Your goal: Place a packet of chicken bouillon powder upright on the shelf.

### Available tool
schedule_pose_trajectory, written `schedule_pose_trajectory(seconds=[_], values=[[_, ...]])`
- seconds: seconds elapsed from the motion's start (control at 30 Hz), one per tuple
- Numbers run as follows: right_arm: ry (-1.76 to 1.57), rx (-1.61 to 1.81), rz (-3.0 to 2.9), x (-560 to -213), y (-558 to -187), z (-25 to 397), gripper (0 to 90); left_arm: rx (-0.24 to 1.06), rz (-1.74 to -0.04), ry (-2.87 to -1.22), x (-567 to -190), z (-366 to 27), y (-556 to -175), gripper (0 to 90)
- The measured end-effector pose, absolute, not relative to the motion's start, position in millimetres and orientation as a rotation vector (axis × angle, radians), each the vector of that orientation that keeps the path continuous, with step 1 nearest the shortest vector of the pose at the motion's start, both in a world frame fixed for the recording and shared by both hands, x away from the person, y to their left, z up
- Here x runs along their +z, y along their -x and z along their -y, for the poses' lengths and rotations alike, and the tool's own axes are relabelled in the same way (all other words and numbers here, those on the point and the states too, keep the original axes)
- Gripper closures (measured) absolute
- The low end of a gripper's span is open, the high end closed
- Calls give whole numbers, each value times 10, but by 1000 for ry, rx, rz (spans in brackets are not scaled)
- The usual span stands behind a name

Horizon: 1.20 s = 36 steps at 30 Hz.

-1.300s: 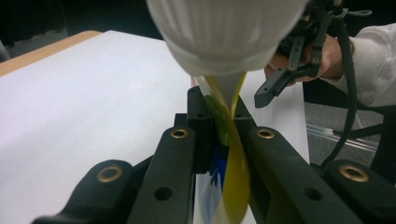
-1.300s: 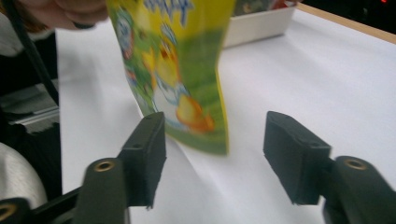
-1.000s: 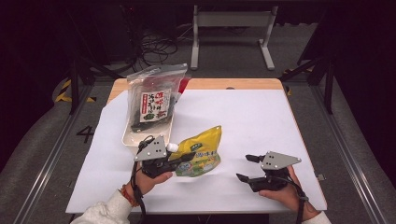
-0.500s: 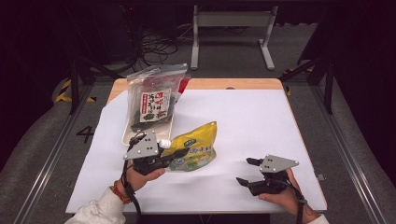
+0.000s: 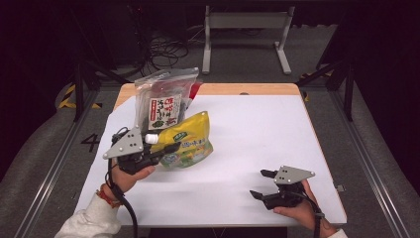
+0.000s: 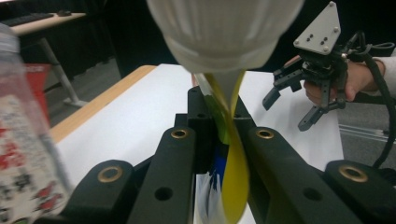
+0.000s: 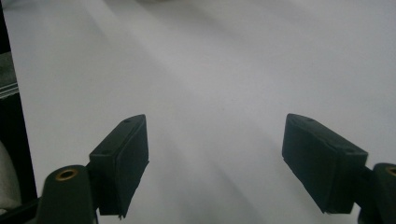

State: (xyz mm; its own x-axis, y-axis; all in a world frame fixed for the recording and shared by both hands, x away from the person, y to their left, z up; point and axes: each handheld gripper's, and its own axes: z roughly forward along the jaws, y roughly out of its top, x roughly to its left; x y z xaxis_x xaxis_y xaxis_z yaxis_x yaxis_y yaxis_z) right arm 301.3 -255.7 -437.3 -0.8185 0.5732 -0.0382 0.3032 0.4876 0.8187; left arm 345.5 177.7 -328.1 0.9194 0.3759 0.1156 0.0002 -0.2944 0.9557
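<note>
The left gripper (image 5: 166, 148) sits at the left-middle of the high view. Its jaws are pinched tight on the yellow pouch (image 5: 190, 141), w/ the pouch's thin edge squeezed flat between them, just under the cap. In the left gripper view the same gripper (image 6: 223, 116) has the yellow edge running down the middle of the frame, and the cap (image 6: 224, 32) is big and white w/ ridges, at the top center.

The pouch is shiny yellow w/ a green and white label and some blue near the bottom. It looks puffy and a bit crinkled. Its top corner sticks up. In the high view the cap (image 5: 151, 139) pokes out to the left, right by the grey plate. The pouch is in the left-center of the frame, over the white table (image 5: 257, 129); can't tell if its bottom touches the table.

Just behind the pouch, upper left, is a clear bag (image 5: 163, 101) w/ dark stuff inside and a red and white label. It leans up, and the pouch overlaps its lower part.

The right gripper (image 5: 257, 184) is at the lower right of the high view, well apart from the pouch. Its jaws are spread wide, holding nothing. In the right gripper view the gripper (image 7: 215, 158) has white table between its two pads.
</note>
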Motion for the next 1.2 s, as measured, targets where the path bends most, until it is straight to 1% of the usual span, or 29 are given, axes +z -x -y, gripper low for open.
schedule_pose_trajectory(seconds=[0.27, 0.47, 0.7, 0.93, 1.2], values=[[-751, 1248, -2439, -4390, -3028, 2544, 223, 443, -269, -1856, -3073, -2031, -3575, 859], [-756, 1250, -2444, -4401, -3035, 2540, 223, 471, -274, -1897, -3033, -2187, -3720, 859], [-757, 1253, -2448, -4411, -3036, 2536, 223, 459, -276, -1958, -3119, -2324, -3845, 859], [-755, 1250, -2458, -4430, -3043, 2522, 223, 447, -315, -1999, -3250, -2461, -3965, 858], [-761, 1254, -2468, -4447, -3051, 2518, 221, 372, -326, -1950, -3387, -2581, -4075, 858]])
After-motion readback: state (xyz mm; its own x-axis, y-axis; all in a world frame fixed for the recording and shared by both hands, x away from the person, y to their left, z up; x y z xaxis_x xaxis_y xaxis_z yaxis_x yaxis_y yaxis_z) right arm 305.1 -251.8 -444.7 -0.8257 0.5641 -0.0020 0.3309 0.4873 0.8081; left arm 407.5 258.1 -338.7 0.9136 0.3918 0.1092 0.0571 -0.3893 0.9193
